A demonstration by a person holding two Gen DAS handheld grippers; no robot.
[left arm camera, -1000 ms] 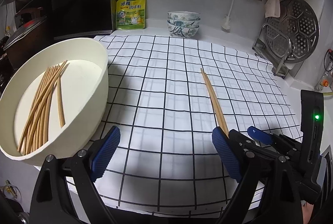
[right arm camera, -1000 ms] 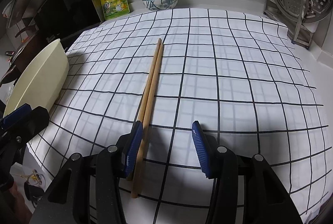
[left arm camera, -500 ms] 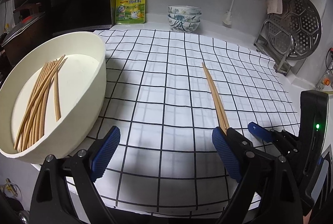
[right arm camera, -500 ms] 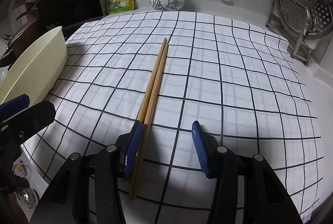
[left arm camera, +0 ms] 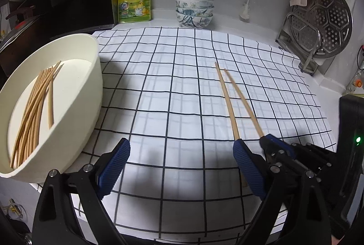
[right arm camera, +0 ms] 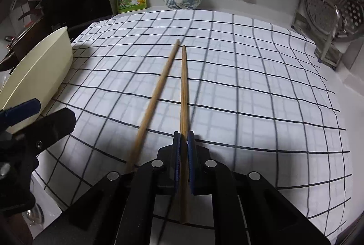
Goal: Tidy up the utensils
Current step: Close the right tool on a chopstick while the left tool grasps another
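Chopsticks are the matter here: one wooden chopstick [right arm camera: 183, 94] is pinched between the blue pads of the right gripper [right arm camera: 183, 142], its jaws pressed together on it near its thick end, the shaft running straight away toward the far side of the cloth. A second chopstick [right arm camera: 154, 99] lies just left of it on the checked cloth [right arm camera: 250, 85], angled so the two far tips nearly meet while the near ends spread apart; its near end disappears under the gripper's black frame.

From the left wrist view the same pair shows at the right, the clamped one [left arm camera: 243, 99] ending at the right gripper [left arm camera: 267, 139]. The left gripper [left arm camera: 182, 167] hovers over the near edge of the cloth with its jaws wide apart and nothing between them.

At the left edge of the cloth stands a cream round basin [left arm camera: 95, 85], holding a bundle of chopsticks [left arm camera: 34, 113] laid roughly parallel on its bottom.

Farther off, against the wall, sit a yellow-green pouch [left arm camera: 134, 1], a stack of patterned bowls [left arm camera: 194, 12], and at the far right a metal rack with a perforated steamer plate [left arm camera: 325, 24].
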